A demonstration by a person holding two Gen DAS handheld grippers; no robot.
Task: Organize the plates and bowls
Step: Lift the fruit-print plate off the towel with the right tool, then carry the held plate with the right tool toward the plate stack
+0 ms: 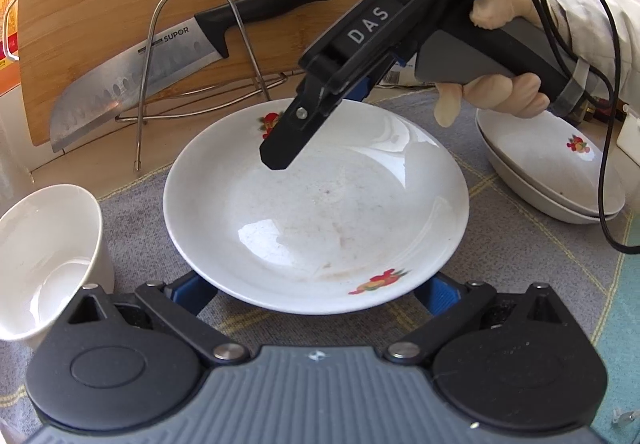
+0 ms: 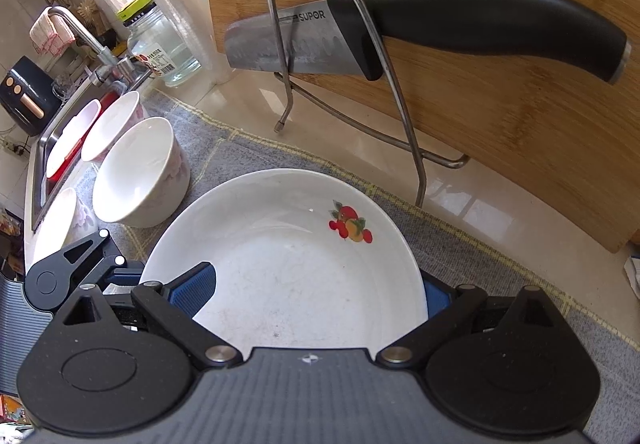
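Both grippers, left (image 1: 316,294) and right (image 2: 316,292), are spreading open fingers around a fruit-printed plate (image 1: 316,212).

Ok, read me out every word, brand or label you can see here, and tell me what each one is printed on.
"SUPOR": on the knife blade, beside the black handle; readable in both wrist views.
"DAS": white letters on the right hand-held gripper, along its black body.
Label on the glass jar near the sink: too small to read.
Print on the yellow box at the left edge: too blurred to read.
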